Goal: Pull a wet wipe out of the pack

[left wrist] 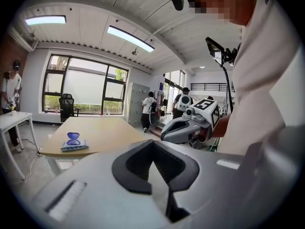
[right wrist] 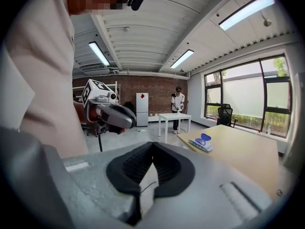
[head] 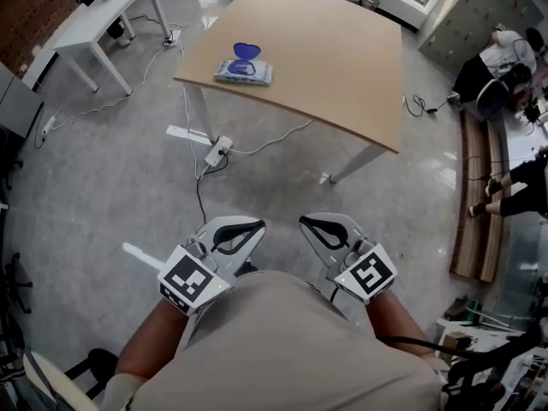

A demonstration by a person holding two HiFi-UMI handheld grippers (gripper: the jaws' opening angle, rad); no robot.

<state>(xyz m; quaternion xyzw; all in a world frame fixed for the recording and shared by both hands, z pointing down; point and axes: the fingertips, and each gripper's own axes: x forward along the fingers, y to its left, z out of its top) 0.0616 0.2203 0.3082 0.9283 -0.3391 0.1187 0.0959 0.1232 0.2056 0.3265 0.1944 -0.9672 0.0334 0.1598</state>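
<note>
The wet wipe pack [head: 243,68] lies near the left edge of the wooden table [head: 342,58], its blue lid flipped up. It shows small in the left gripper view [left wrist: 74,143] and in the right gripper view [right wrist: 201,143]. Both grippers are held close to the person's body, well short of the table and above the floor. My left gripper [head: 253,224] [left wrist: 153,142] is shut with nothing between its pads. My right gripper [head: 310,222] [right wrist: 152,144] is likewise shut and holds nothing. Each gripper appears in the other's view, the right gripper [left wrist: 164,136] and the left gripper [right wrist: 131,123].
A power strip with cables [head: 218,151] lies on the floor in front of the table's legs. A white table [head: 94,20] stands at the far left. People sit at the right [head: 505,67] beside a wooden bench [head: 479,195]. Another person [right wrist: 177,106] stands by the white table.
</note>
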